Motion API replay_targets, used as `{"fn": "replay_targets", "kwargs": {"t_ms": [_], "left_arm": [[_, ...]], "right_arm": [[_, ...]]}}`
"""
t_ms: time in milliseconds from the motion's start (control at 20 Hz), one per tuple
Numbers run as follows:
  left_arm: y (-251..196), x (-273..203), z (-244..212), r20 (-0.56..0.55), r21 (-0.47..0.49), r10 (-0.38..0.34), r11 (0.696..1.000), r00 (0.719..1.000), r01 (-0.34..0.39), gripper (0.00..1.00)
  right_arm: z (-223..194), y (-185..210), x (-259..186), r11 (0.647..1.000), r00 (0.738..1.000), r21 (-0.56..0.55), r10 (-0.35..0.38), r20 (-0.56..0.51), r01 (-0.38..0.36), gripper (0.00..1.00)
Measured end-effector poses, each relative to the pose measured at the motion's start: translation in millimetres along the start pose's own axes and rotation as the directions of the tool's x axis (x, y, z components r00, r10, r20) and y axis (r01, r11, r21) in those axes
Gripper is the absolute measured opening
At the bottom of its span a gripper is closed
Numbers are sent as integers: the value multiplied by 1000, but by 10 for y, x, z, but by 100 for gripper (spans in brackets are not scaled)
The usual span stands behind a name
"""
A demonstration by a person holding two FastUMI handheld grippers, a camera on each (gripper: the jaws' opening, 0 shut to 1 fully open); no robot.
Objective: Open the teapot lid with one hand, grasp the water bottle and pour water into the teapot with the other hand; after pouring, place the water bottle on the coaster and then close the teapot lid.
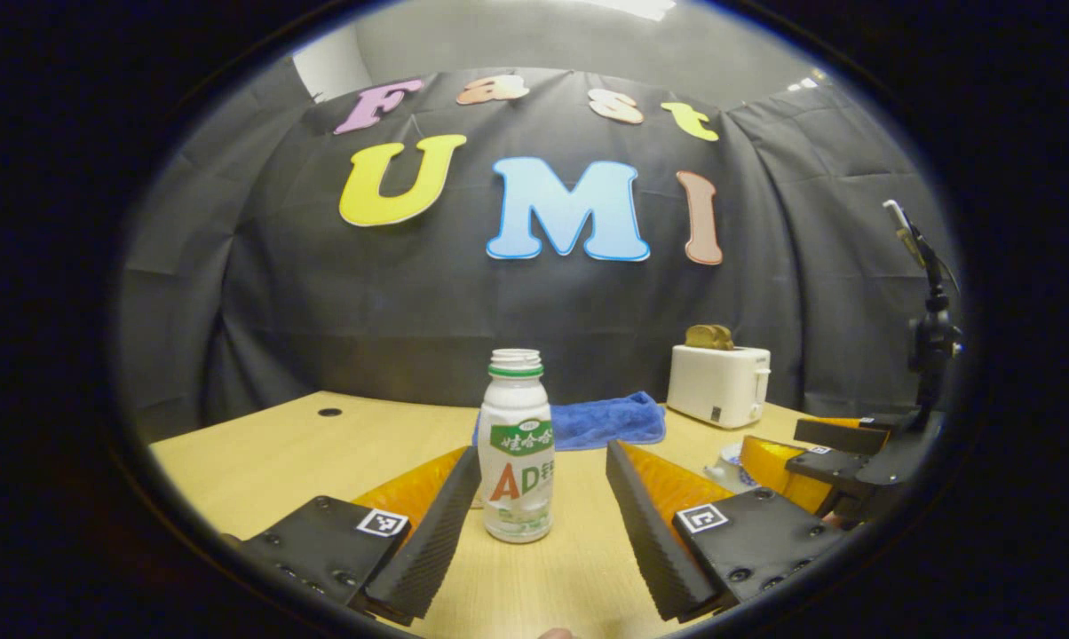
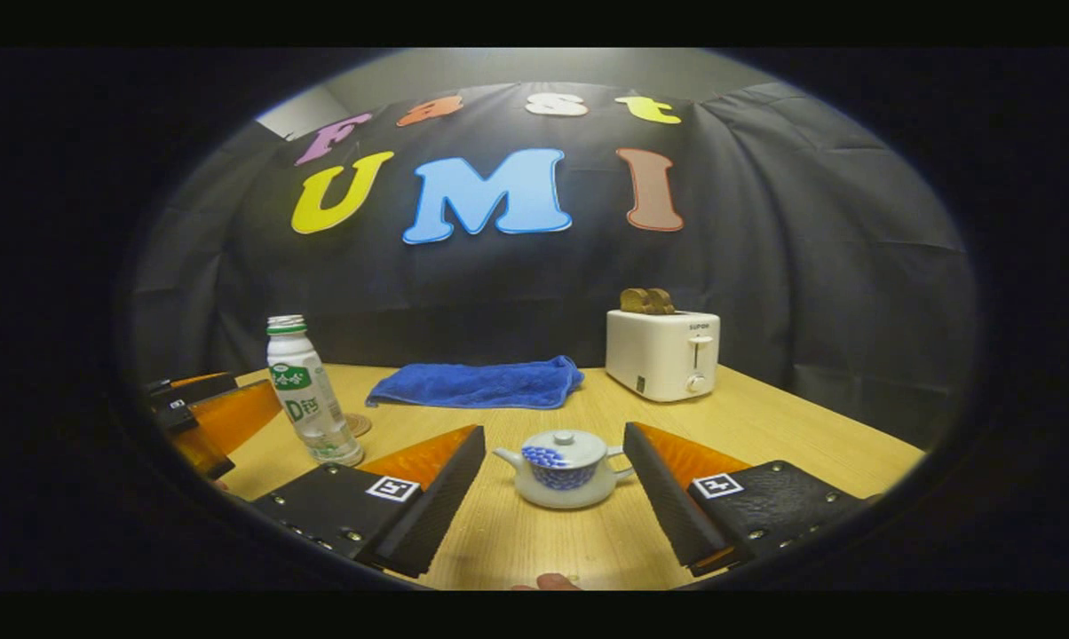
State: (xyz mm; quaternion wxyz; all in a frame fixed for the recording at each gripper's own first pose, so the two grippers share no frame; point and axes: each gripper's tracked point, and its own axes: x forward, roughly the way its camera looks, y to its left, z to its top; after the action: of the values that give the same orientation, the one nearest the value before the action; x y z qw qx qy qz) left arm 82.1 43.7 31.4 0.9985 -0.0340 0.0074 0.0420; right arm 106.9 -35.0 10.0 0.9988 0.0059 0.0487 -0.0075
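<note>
A wooden table (image 1: pixel 259 444) stands in front of a black cloth wall. In the left gripper view, the left gripper (image 1: pixel 543 484) sits low over the table with its 2 fingers spread wide apart. The water bottle (image 1: pixel 516 448), white with a green band at the neck and no cap, stands upright on the table between the fingers. It sits close to the left finger, though contact cannot be told, and clear of the right one. At the right edge of this view the right gripper (image 1: pixel 841 461) appears from the side, with a camera stand (image 1: pixel 930 328) rising behind it.

In the right gripper view, the right gripper (image 2: pixel 554 484) is also held open, its 2 fingers well apart. The teapot (image 2: pixel 563 468), white with a blue pattern, sits on the table between them with its lid (image 2: pixel 564 444) on, touching neither finger. The same bottle stands far left here, with the coaster (image 2: pixel 357 424) just beside and behind it, and the left gripper's fingers (image 2: pixel 224 417) near it.

Both views show a blue towel (image 2: pixel 477 383) and a white toaster (image 2: pixel 663 353) holding toast at the back of the table.
</note>
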Motion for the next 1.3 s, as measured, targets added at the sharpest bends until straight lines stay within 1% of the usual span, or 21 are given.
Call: {"fn": "replay_targets", "kwargs": {"t_ms": [50, 100, 200, 250, 300, 350, 400, 500, 600, 650, 700, 750, 800, 850, 900, 950, 1000, 1100, 1150, 1200, 1300], "left_arm": [[24, 33, -24, -8, -3, 1, 1000, 1000, -1, 94], [22, 65, -43, -17, 4, -6, 1000, 1000, 6, 100], [28, 82, -65, -22, 14, -12, 1000, 1000, 13, 89], [32, 74, -68, -22, 15, -16, 1000, 1000, 16, 94], [30, 72, -77, -21, 17, -20, 1000, 1000, 20, 99], [28, 82, -87, -22, 19, -22, 1000, 1000, 23, 99], [21, 93, -80, -21, 22, -25, 999, 999, 26, 99], [6, 94, -67, -19, 27, -33, 999, 999, 33, 99], [-3, 63, -52, -13, 30, -38, 999, 999, 39, 99], [8, 47, -36, -6, 31, -41, 999, 999, 42, 99], [13, 41, -20, -6, 36, -44, 998, 999, 44, 99], [26, 35, -44, -7, 38, -45, 998, 999, 45, 99], [37, 42, -91, -15, 33, -46, 998, 999, 46, 99], [39, 59, -113, -24, 26, -48, 998, 999, 49, 99], [44, 68, -127, -32, 22, -49, 999, 998, 50, 99], [53, 65, -149, -37, 18, -50, 999, 998, 50, 94], [51, 64, -161, -40, 17, -50, 999, 998, 50, 99], [51, 84, -133, -30, 15, -48, 999, 998, 49, 100], [49, 115, -151, -30, 17, -44, 999, 999, 45, 94], [53, 154, -166, -38, 17, -43, 999, 998, 43, 99], [66, 230, -212, -52, 15, -30, 999, 998, 31, 94]], "right_arm": [[-7, -6, 56, 1000, 1000, -3, -2, -8, 2, 96], [-22, 3, 125, 1000, 1000, -2, -2, -16, 2, 96], [-29, -4, 198, 1000, 1000, 7, -9, -21, 10, 96], [-23, -6, 212, 1000, 1000, 15, -6, -22, 6, 93], [-59, -6, 266, 1000, 1000, 14, -12, -29, 12, 66], [-72, -59, 327, 999, 999, -6, -40, -35, 39, 69], [-79, -64, 351, 999, 998, -17, -44, -43, 44, 63], [-121, -35, 428, 999, 997, -31, -34, -68, 32, 60], [-106, -50, 432, 998, 996, -31, -54, -71, 52, 20], [-91, -58, 430, 998, 995, -26, -62, -73, 60, 20], [-26, -109, 401, 995, 994, -43, -93, -63, 90, 31], [-36, -131, 396, 995, 994, -48, -89, -70, 86, 0], [-95, -111, 456, 995, 994, -65, -85, -68, 81, 7], [-103, -107, 460, 994, 994, -76, -84, -66, 79, 7], [-91, -102, 461, 993, 995, -90, -82, -61, 76, 0], [-71, -97, 454, 992, 995, -99, -79, -54, 74, 0], [-35, -80, 436, 992, 996, -103, -73, -45, 68, 7], [66, -77, 385, 993, 998, -96, -64, -9, 62, 7], [149, -55, 340, 994, 998, -93, -55, 27, 58, 7], [177, -13, 315, 994, 998, -93, -44, 39, 48, 7], [202, 32, 289, 995, 998, -98, -27, 54, 32, 7]]}}
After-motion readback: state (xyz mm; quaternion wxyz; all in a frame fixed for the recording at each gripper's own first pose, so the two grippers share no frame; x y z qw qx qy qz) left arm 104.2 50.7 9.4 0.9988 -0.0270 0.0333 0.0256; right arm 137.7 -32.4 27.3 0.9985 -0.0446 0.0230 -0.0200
